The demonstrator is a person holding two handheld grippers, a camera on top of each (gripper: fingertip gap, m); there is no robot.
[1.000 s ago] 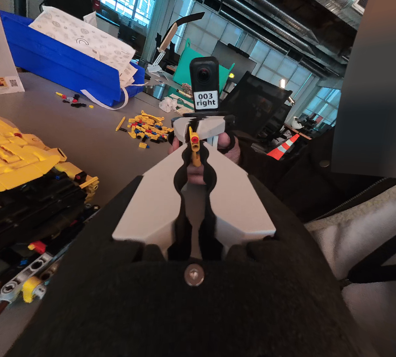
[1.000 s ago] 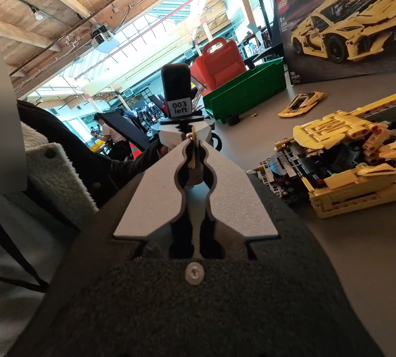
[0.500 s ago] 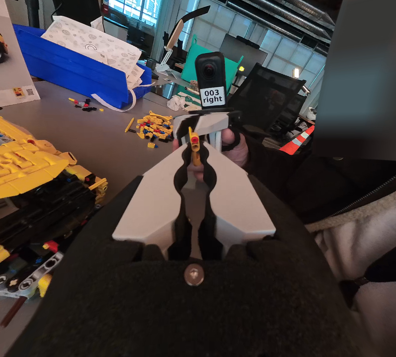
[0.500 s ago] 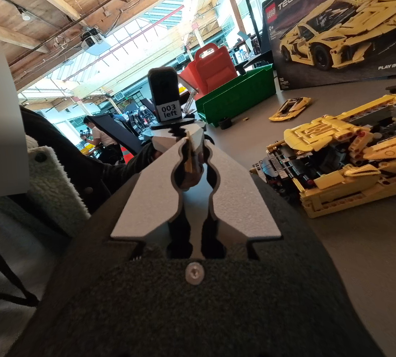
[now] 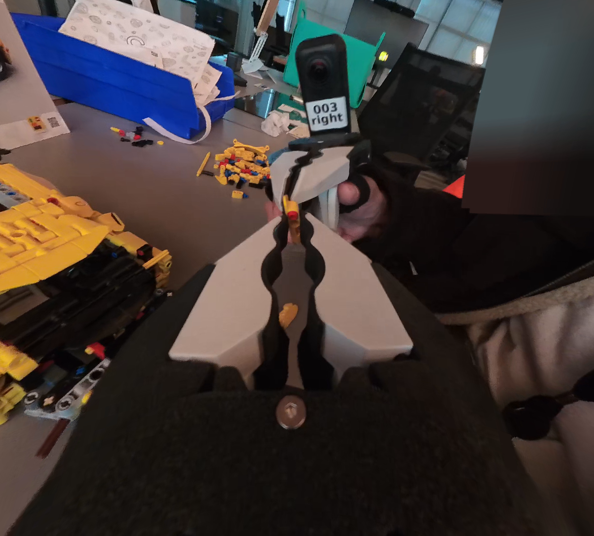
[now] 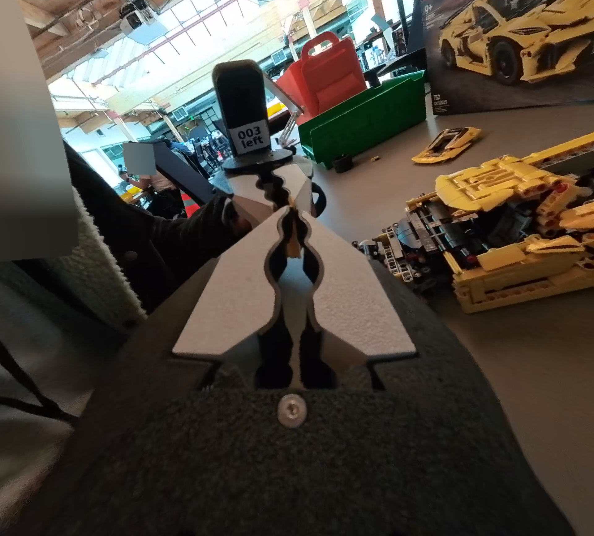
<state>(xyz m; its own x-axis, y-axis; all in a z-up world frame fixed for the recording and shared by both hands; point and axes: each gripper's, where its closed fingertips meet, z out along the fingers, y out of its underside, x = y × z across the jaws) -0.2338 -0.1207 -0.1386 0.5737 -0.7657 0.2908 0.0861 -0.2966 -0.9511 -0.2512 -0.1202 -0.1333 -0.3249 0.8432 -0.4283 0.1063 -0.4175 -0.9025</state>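
We see a half-built yellow car on the table, far left of our tongs. Left gripper and right gripper meet tip to tip, both pinching one small yellow piece.

Each claw has grey wedge fingers with wavy black pads, a black felt body and a silver screw. A black camera with a white label tops the right claw. Sleeves are black, with fleece lining at 4 o'clock.

The grey table is bare between the yellow car model and the loose brick pile, near the blue bin.
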